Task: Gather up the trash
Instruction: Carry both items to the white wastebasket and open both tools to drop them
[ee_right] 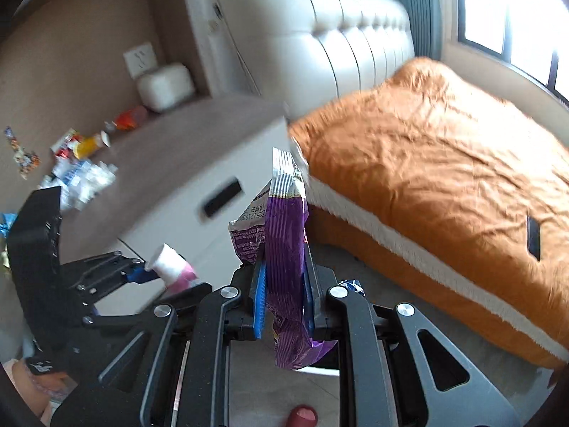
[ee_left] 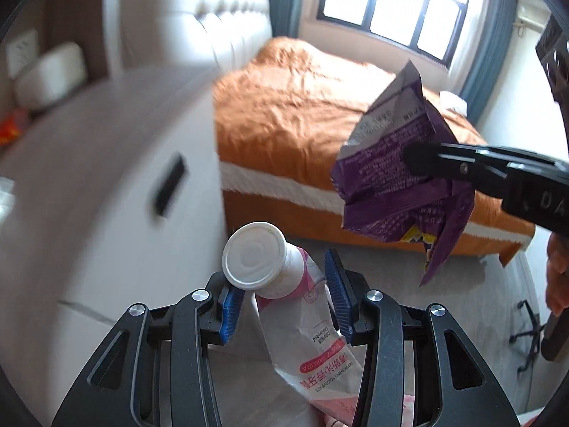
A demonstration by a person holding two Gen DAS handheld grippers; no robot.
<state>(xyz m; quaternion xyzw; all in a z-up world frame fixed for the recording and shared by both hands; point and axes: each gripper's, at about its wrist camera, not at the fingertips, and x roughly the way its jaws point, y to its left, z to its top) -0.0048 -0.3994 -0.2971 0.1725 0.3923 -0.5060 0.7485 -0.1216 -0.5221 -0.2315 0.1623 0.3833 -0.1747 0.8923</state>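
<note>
The left hand-held gripper occupies the near bottom of the view, its blue pads closed on a pink-and-white toothpaste tube. The tube's white cap points away from the camera, tilted to the left. At right, the right hand-held gripper enters from the edge and clamps a crumpled purple wrapper, which hangs in the air above the floor. Beyond them stands a bed with an orange cover and a white padded headboard. A white cabinet with a dark handle slot stands at left, blurred. A window is at the far wall.
</note>
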